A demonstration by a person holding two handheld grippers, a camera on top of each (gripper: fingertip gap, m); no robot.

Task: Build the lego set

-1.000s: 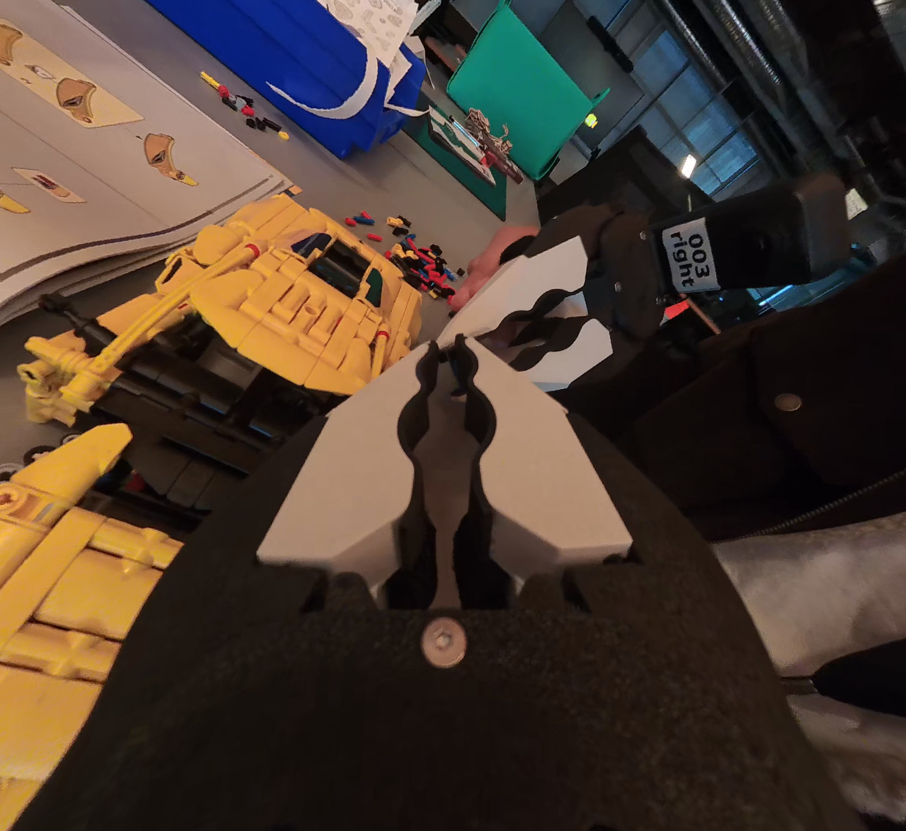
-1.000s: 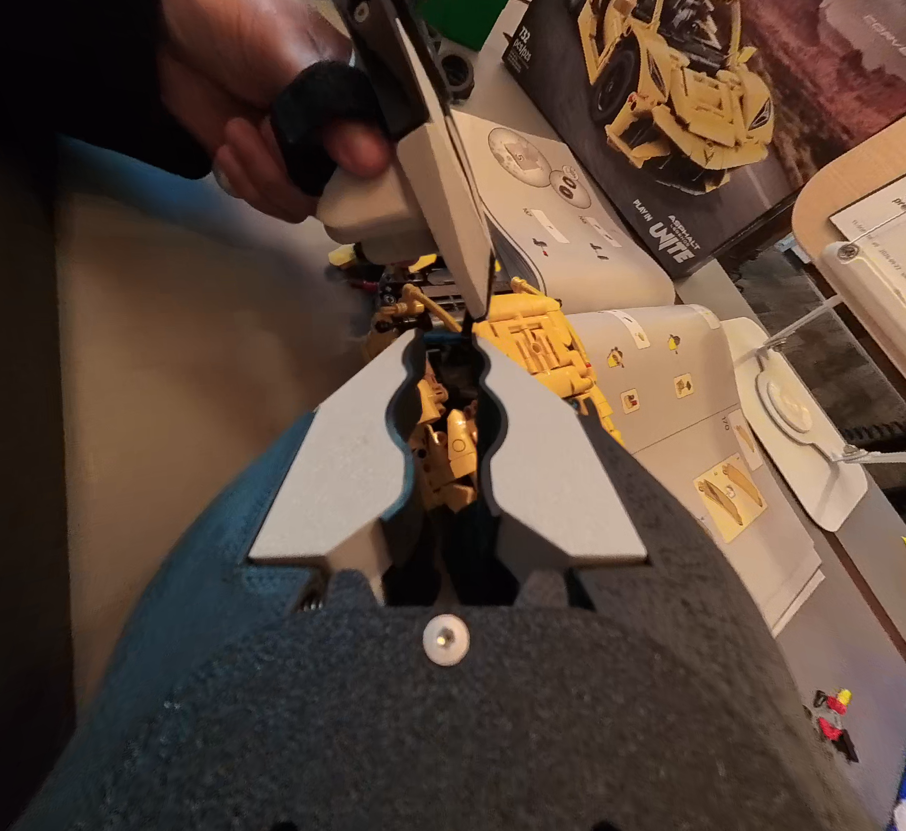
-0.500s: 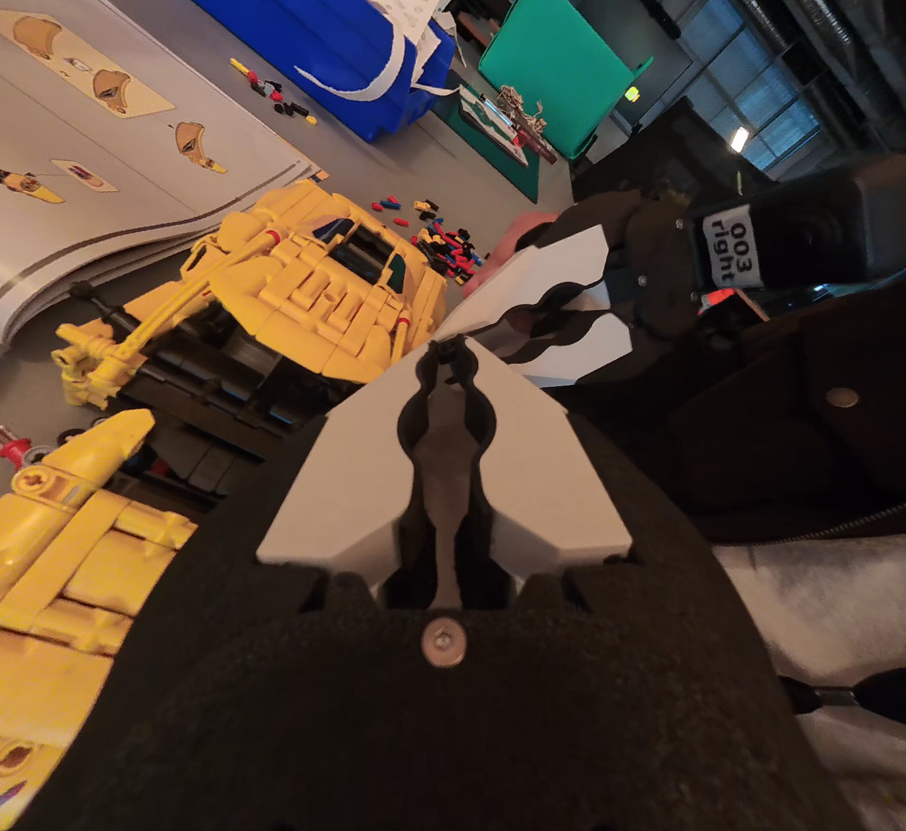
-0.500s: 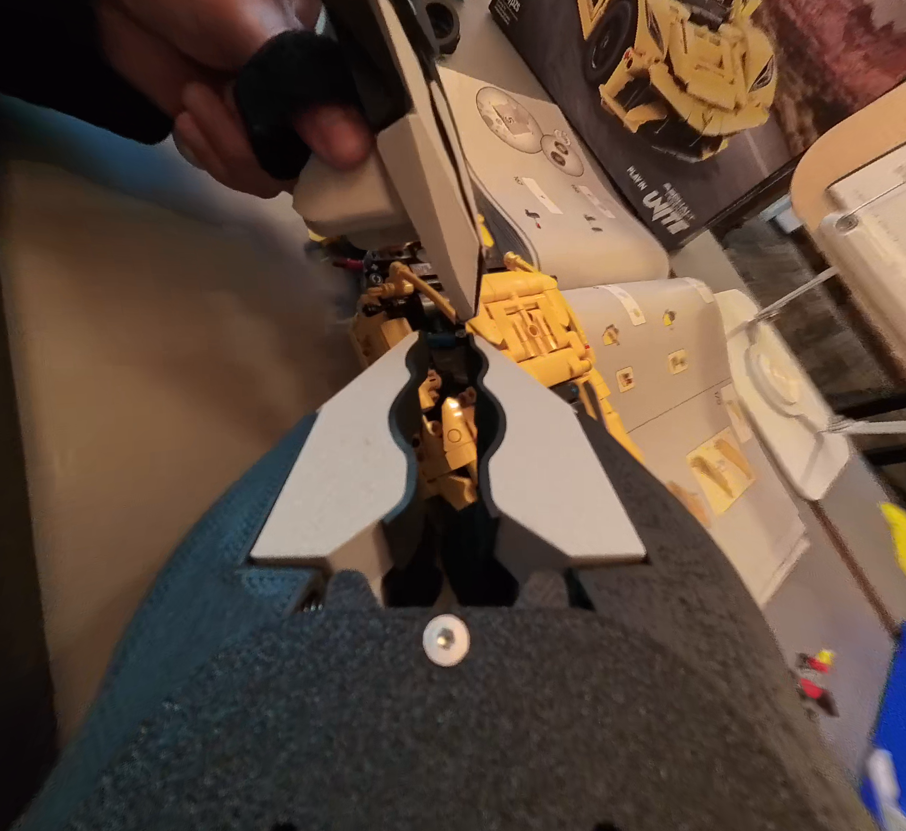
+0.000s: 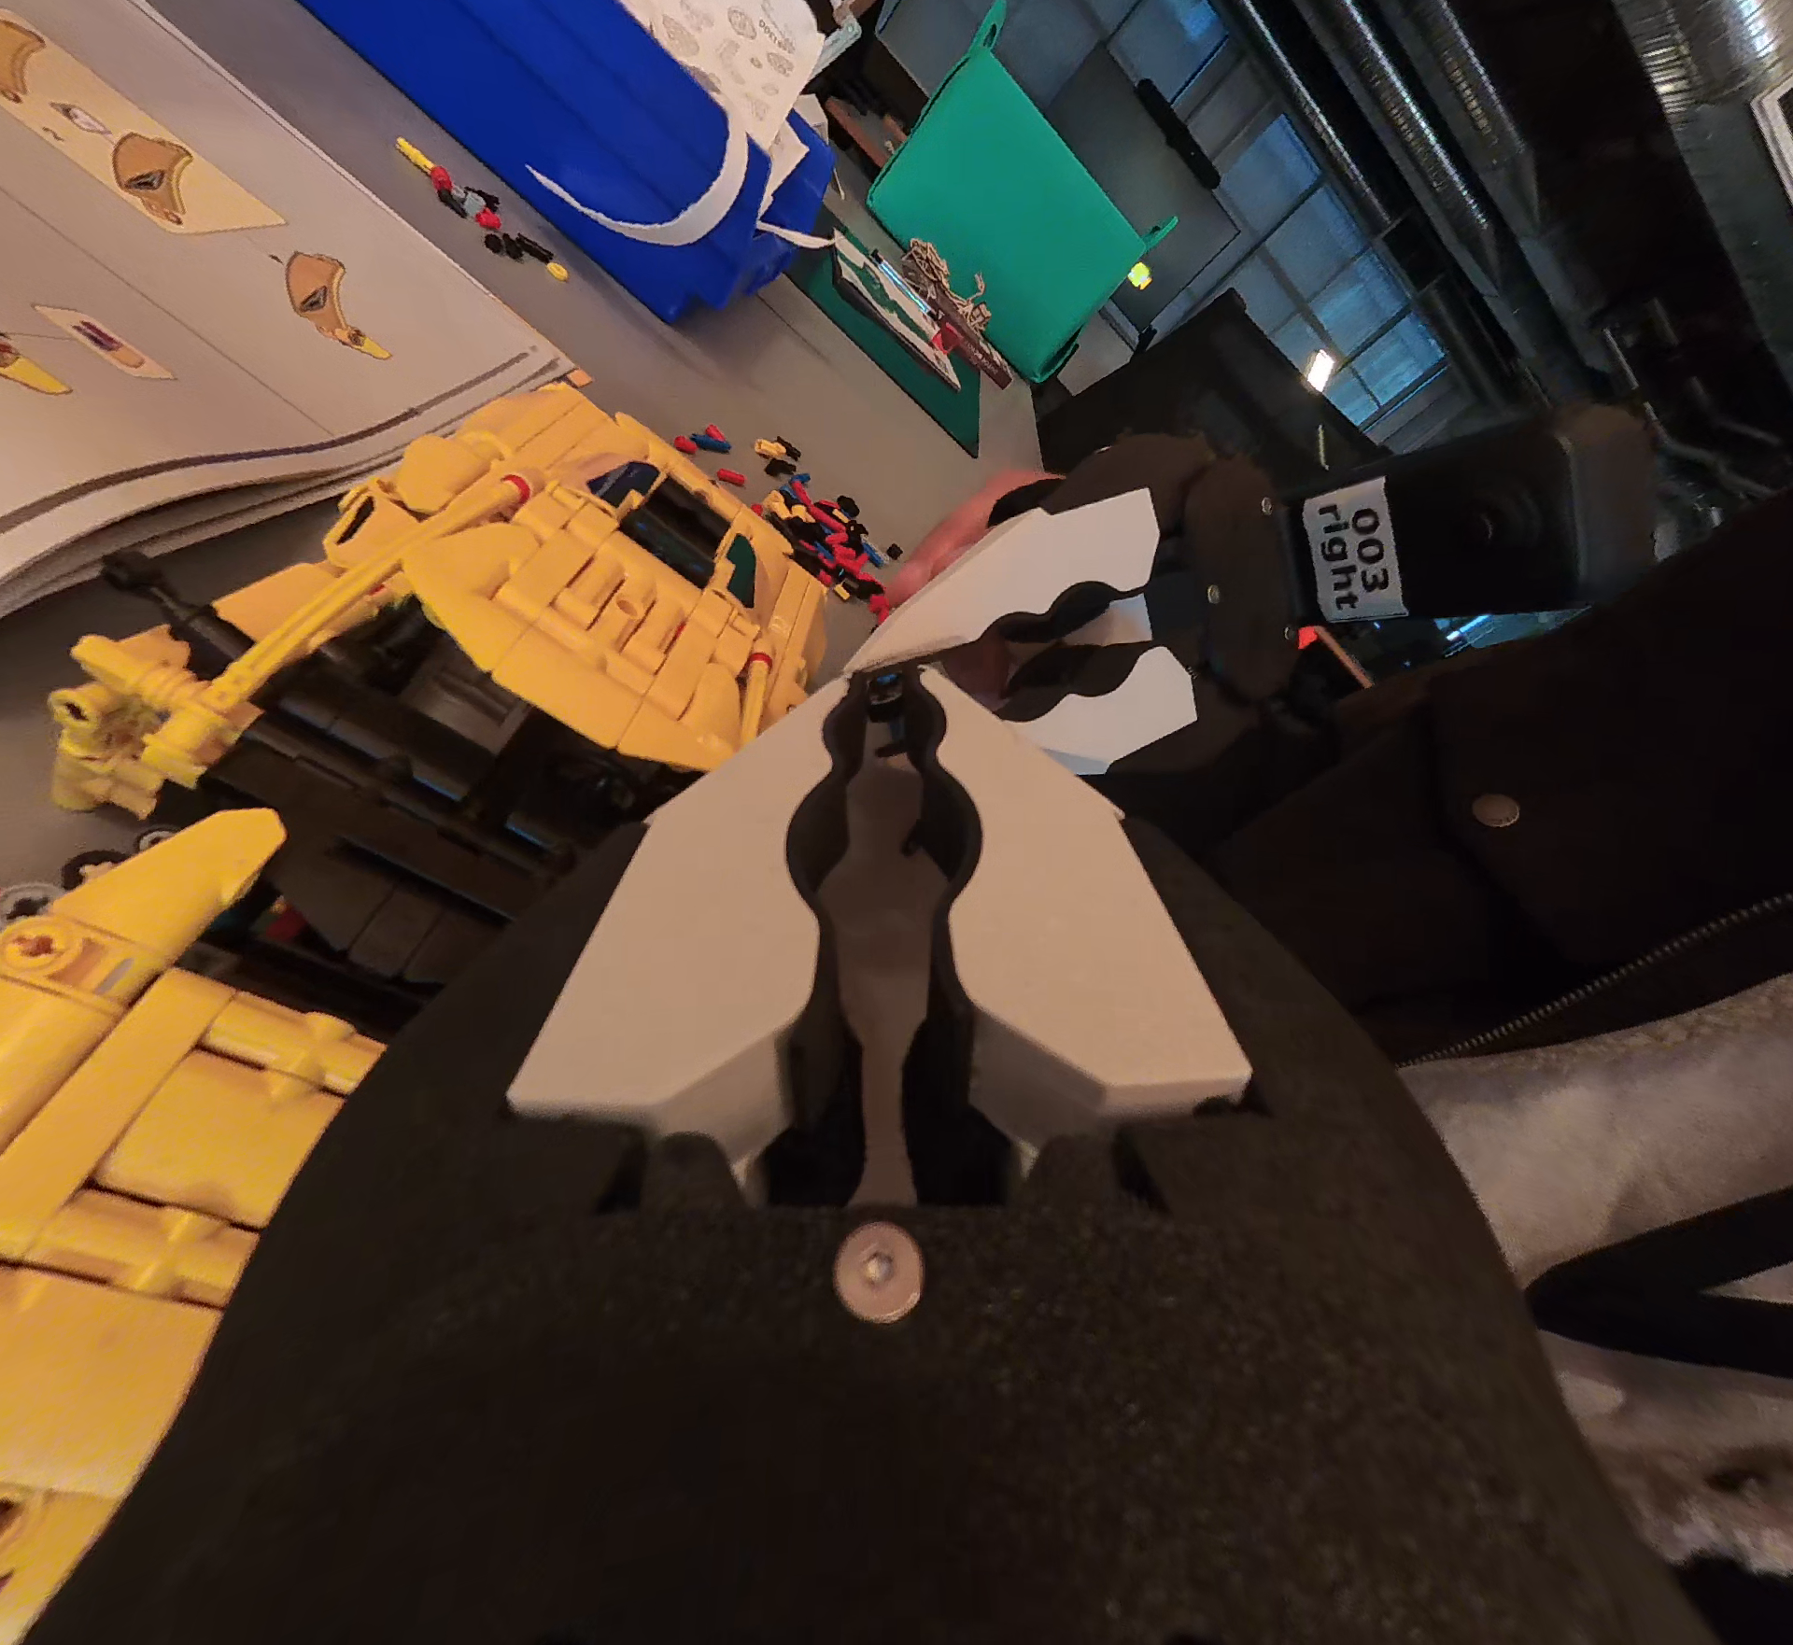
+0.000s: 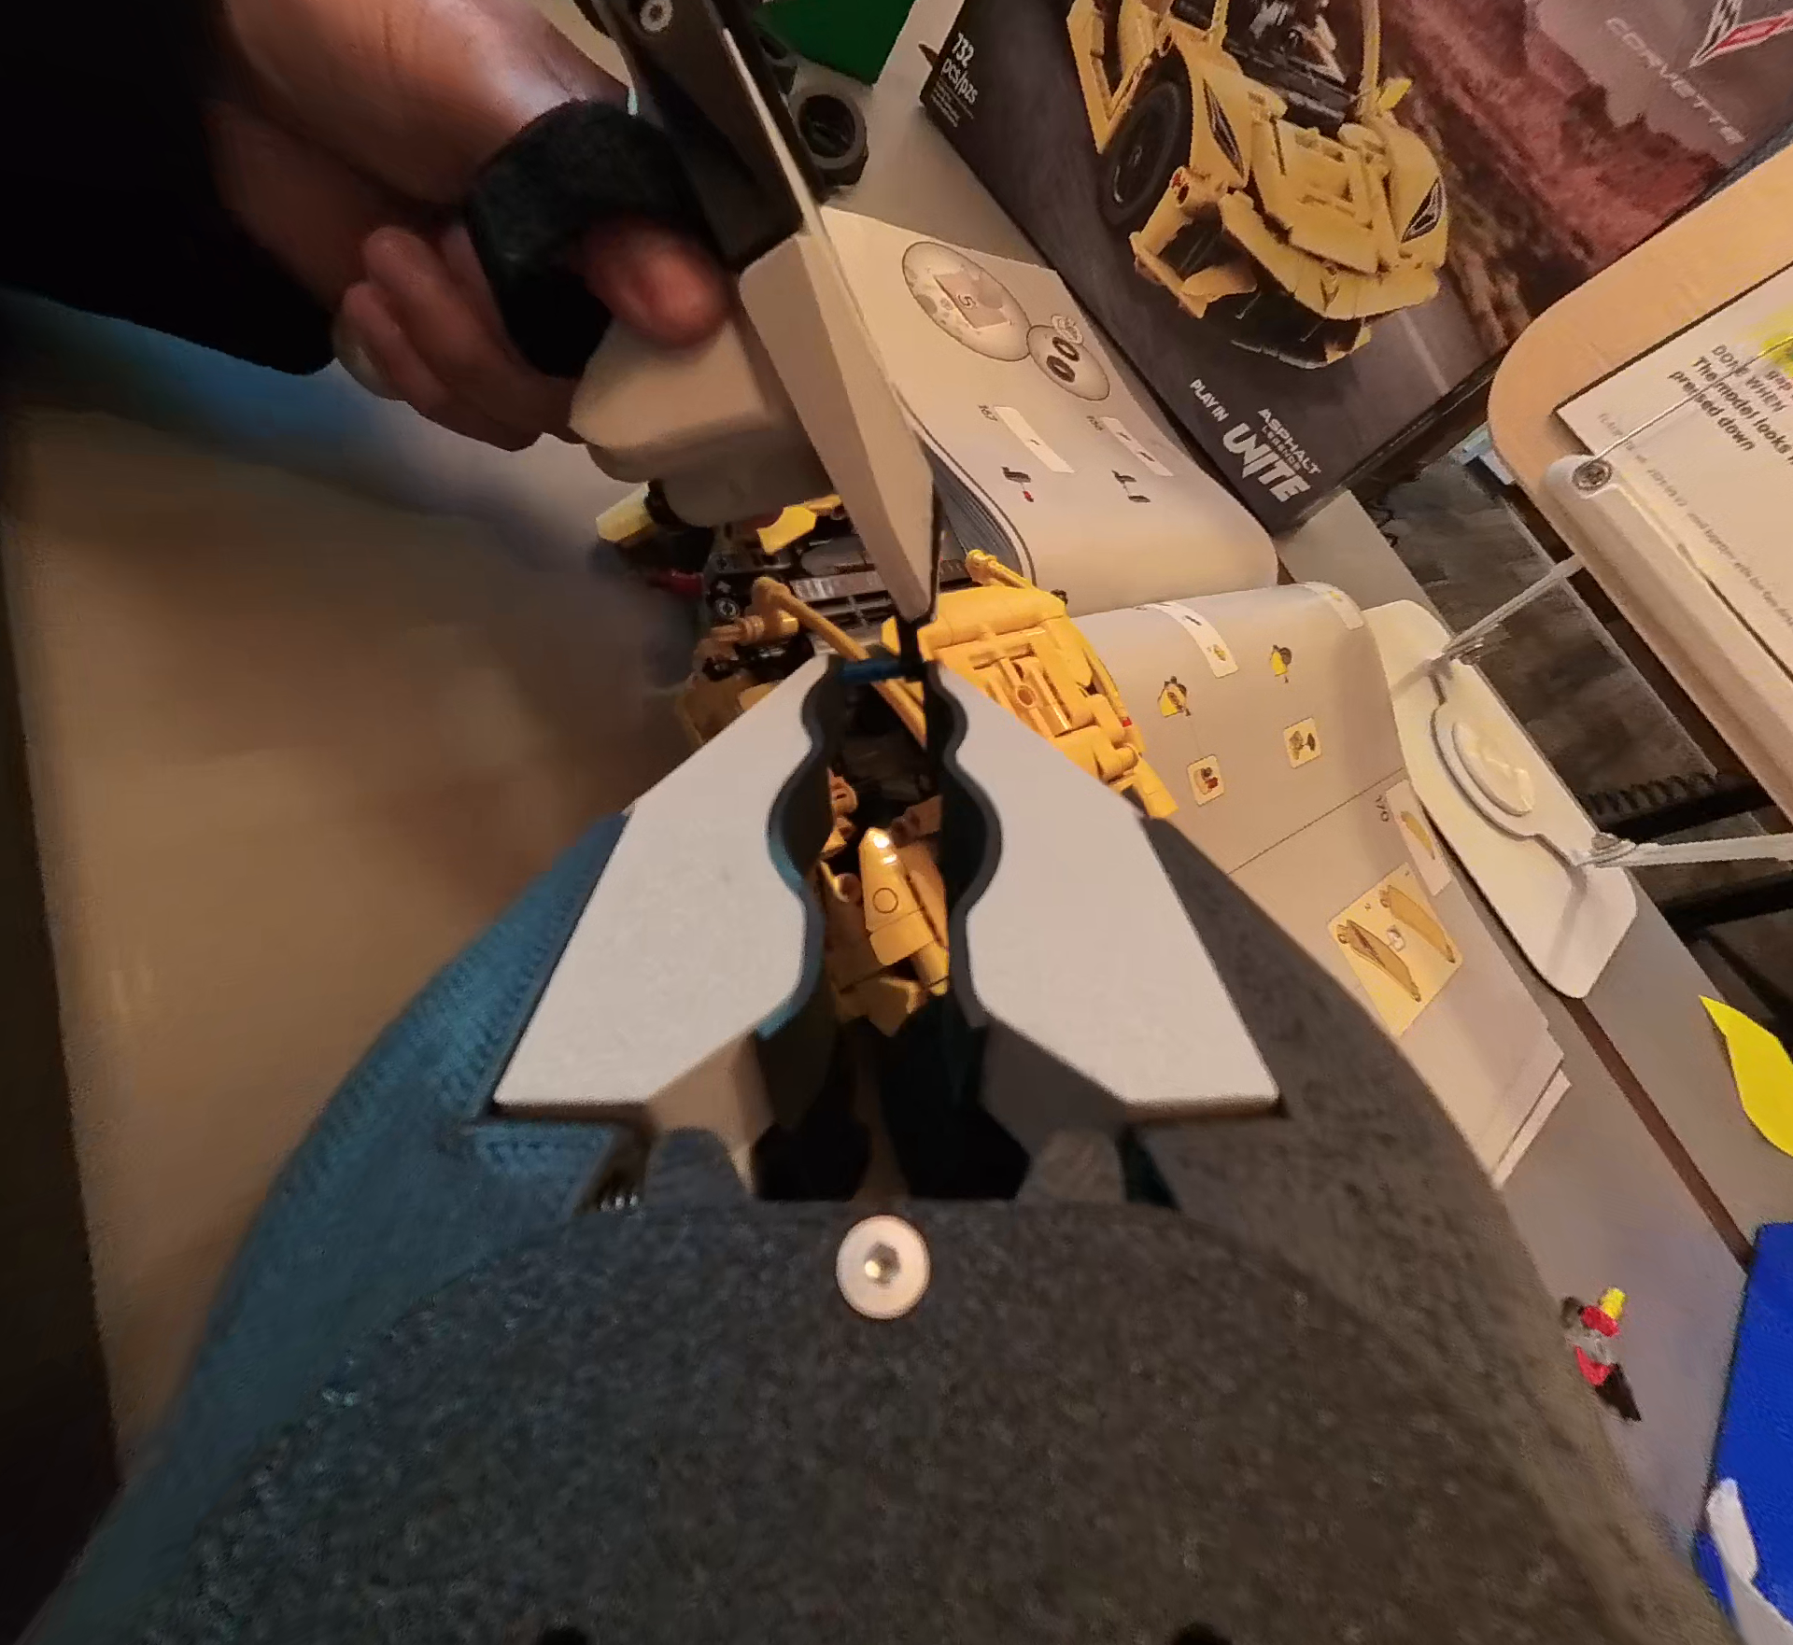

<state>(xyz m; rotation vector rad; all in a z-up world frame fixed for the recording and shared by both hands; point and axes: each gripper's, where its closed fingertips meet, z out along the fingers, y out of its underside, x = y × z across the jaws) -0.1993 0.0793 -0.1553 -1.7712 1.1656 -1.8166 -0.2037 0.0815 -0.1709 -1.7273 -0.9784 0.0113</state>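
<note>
The yellow lego car stands on the grey table, left of my left gripper. A second yellow section lies nearer. My left gripper is shut on a small black piece. My right gripper meets it tip to tip above the car and is shut on a small blue pin. In the right wrist view the left gripper comes down from above, held by a hand. In the left wrist view the right gripper comes in from the right.
An open instruction booklet lies behind the car. A blue bin and a green box stand farther back. Loose small pieces lie by the car. The set's box and a white stand are on the right. My two grippers' fingertips are within a few centimetres of each other.
Both grippers stay tip to tip over the car with only small shifts. A small black and blue piece now shows between my left fingertips.
</note>
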